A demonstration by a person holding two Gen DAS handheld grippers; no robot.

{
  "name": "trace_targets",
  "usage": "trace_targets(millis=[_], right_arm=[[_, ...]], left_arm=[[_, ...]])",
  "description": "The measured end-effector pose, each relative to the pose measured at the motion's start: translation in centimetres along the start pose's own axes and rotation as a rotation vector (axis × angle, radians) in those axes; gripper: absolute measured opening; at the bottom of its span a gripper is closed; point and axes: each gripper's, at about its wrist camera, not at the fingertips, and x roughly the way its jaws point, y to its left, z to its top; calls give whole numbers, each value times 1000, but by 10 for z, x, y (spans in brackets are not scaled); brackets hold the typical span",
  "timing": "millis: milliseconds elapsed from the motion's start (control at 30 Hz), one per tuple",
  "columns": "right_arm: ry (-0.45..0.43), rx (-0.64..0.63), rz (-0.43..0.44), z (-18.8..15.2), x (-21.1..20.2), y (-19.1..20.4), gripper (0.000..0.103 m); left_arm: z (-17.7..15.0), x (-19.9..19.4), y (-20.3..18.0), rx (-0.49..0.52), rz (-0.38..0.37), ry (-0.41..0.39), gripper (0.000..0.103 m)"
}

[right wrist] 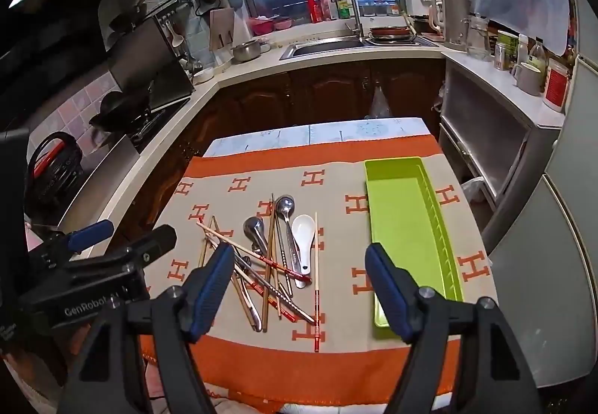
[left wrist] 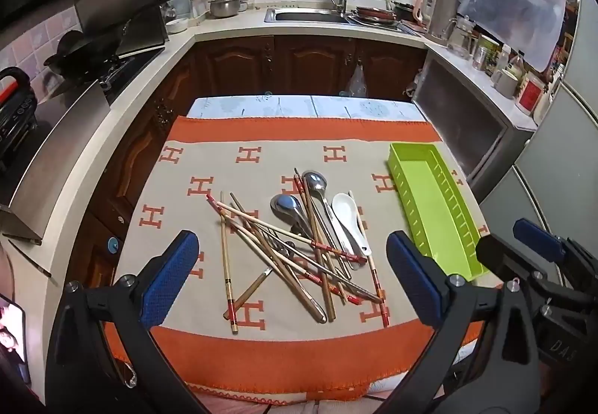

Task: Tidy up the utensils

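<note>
My left gripper (left wrist: 291,273) and right gripper (right wrist: 299,288) both hover spread wide, holding nothing, over the heap of chopsticks (left wrist: 276,249) and spoons (left wrist: 317,204) mid-cloth. The heap is crossed and stacked — pulling one stick could drag or flick its neighbours off the cloth. The empty green tray (right wrist: 441,227) lies just right of the heap, its long axis running away from me; most spoons point likewise.
</note>
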Motion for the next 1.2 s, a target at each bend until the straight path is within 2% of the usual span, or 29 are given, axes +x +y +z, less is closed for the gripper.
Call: trace_targets(millis=[233,433,767,1000,1200], right_arm=[[-2,4,-13,-3,-3,9,73],[4,5,-11,-6,-2,8,73],[12,8,-6,-9,1,7,73],[15,8,-4,-9,2,7,73],[22,10,0,-9,3,7,73]], left_arm=[[-2,7,-1,4,-33,26,98],[-3,8,1,-13,-8,26,98],[-3,5,3,-25,-34,11,98],[-3,4,10,-61,46,3,98],[-5,2,8,-36,37,6,98]])
